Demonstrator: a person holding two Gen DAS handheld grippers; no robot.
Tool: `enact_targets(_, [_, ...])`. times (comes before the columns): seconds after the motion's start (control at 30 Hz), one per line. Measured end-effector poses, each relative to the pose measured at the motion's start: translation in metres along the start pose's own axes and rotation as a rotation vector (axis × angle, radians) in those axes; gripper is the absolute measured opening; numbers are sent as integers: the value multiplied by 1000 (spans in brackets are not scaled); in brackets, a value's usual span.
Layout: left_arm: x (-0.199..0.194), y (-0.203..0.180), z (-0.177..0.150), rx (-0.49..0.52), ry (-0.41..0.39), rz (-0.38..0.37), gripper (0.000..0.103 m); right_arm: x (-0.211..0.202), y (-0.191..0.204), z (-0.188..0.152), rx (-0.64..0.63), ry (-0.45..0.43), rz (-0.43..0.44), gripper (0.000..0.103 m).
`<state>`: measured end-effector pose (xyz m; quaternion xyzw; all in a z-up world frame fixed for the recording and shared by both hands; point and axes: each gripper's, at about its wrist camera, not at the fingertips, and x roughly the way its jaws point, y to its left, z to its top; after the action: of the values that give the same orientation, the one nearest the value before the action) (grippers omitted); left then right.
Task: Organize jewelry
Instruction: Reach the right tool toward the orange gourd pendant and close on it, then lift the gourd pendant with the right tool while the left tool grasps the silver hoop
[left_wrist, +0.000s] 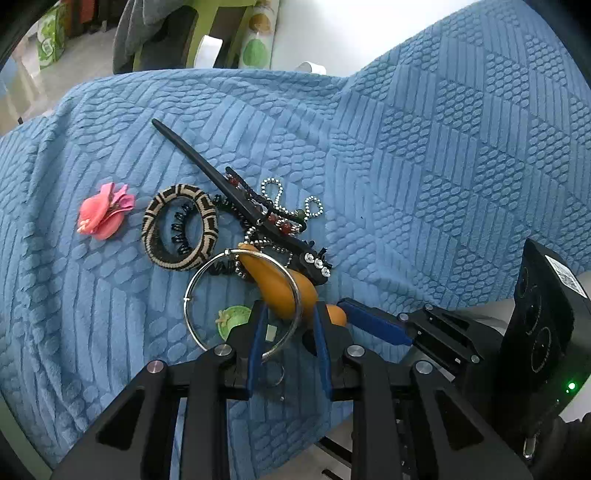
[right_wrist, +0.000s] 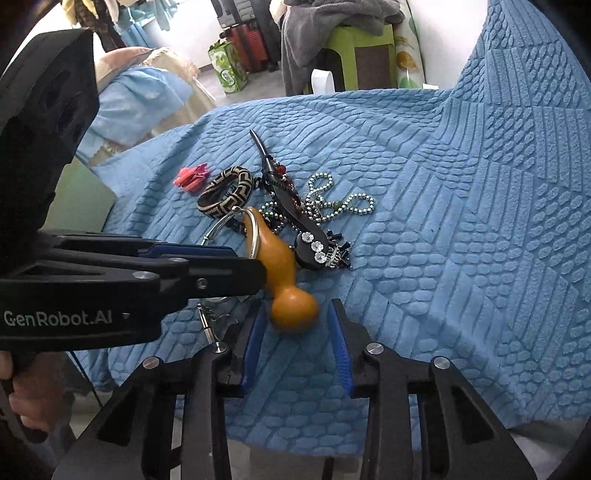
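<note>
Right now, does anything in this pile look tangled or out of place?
Yes. The orange gourd is threaded through the silver bangle, and the bead chain is tangled under the black hair stick. The pink flower lies apart.

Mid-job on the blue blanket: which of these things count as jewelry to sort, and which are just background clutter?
Job items: orange gourd pendant, silver bangle, woven bracelet, black hair stick, bead chain, pink flower clip, green charm.

Just lying about: green stool, grey clothes, green bag, red suitcase.
</note>
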<state>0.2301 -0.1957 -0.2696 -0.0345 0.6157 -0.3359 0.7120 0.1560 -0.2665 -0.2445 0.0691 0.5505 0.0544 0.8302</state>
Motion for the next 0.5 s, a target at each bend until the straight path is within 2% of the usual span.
enact_targets(0.27, [7, -6, 3, -1, -21, -2, 26, 9, -1, 2, 0, 5, -5, 25])
enact_targets(0.5, [6, -6, -1, -18, -44, -5, 23, 11, 2, 3, -23, -5, -32, 25])
